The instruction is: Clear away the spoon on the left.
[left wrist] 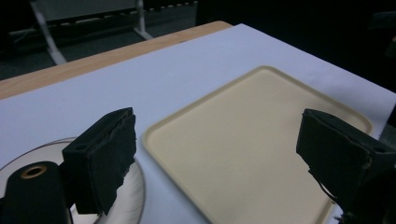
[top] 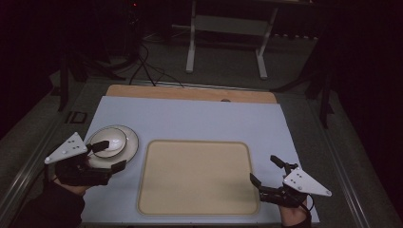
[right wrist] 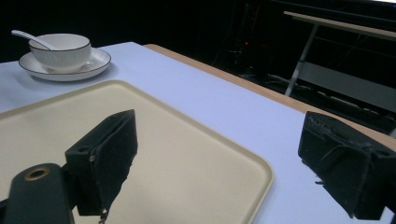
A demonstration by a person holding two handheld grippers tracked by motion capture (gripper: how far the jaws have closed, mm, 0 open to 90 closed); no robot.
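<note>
A white bowl (top: 110, 141) with a spoon (right wrist: 28, 38) in it rests on a white plate (top: 131, 142) at the table's left. Beside it in the middle lies a bare beige tray (top: 197, 175). My left gripper (top: 109, 156) is open at the plate's near edge, one jaw over the bowl, the other beside the plate. In the left gripper view the plate (left wrist: 135, 186) sits under the left jaw and the tray (left wrist: 252, 140) lies ahead. My right gripper (top: 266, 170) stands open at the tray's right edge, empty. In the right gripper view the bowl (right wrist: 60, 49) and plate (right wrist: 93, 63) are far left.
A pale blue mat (top: 199, 118) covers the table, with a wooden strip (top: 190, 92) along its far edge. A metal stand (top: 228, 33) and cables (top: 147, 66) are on the dark floor beyond. The table's right edge lies close to my right gripper.
</note>
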